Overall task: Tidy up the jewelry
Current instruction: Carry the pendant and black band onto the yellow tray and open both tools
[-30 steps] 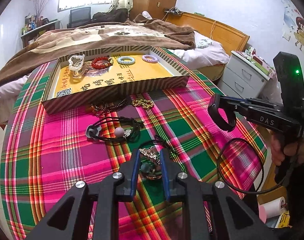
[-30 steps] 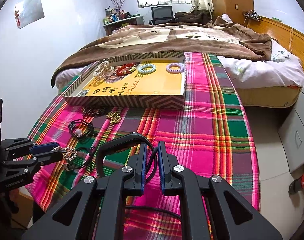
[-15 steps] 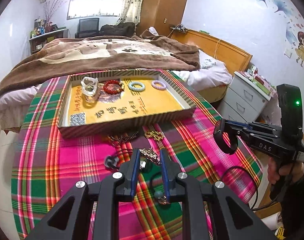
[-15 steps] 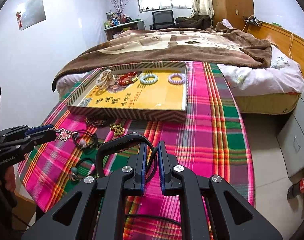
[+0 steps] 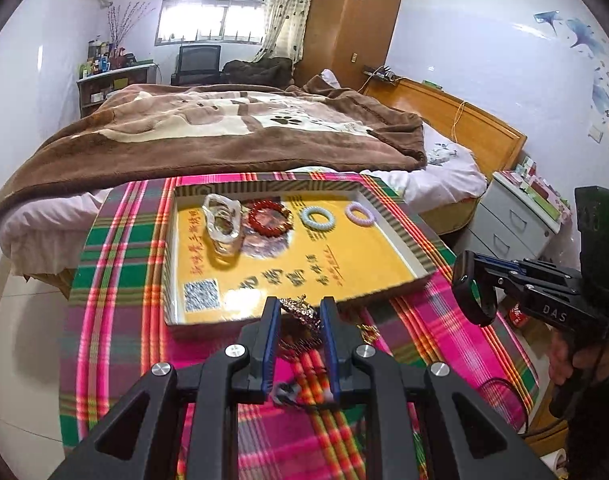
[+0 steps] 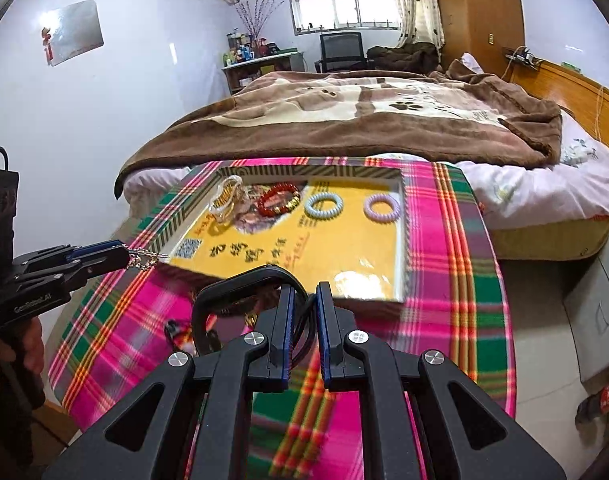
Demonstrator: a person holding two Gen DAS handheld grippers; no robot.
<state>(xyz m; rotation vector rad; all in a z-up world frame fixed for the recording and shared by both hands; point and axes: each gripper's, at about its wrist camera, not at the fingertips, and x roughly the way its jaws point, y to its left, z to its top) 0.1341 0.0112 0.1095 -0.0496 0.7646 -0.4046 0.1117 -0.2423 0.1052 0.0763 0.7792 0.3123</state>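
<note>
My left gripper (image 5: pixel 299 309) is shut on a silver chain necklace (image 5: pixel 298 307) and holds it in the air near the front edge of the yellow-bottomed tray (image 5: pixel 400 220); it also shows in the right wrist view (image 6: pixel 144 258). My right gripper (image 6: pixel 304 304) is shut on a black band (image 6: pixel 240 280), raised over the cloth; in the left wrist view the band (image 5: pixel 470 300) hangs at its tip. In the tray lie a clear bangle (image 5: pixel 222 220), a red bead bracelet (image 5: pixel 269 218), a blue coil ring (image 5: pixel 316 218) and a purple coil ring (image 5: pixel 360 214).
The tray sits on a table with a pink and green plaid cloth (image 5: pixel 116 320). A gold chain (image 5: pixel 368 332) and dark cords lie on the cloth before the tray. A bed with a brown blanket (image 5: pixel 224 136) stands behind, a white nightstand (image 5: pixel 516 220) at right.
My left gripper has risen and moved forward with the necklace, from low over the cloth to the tray's front edge. The right gripper holds the black band and has moved forward a little.
</note>
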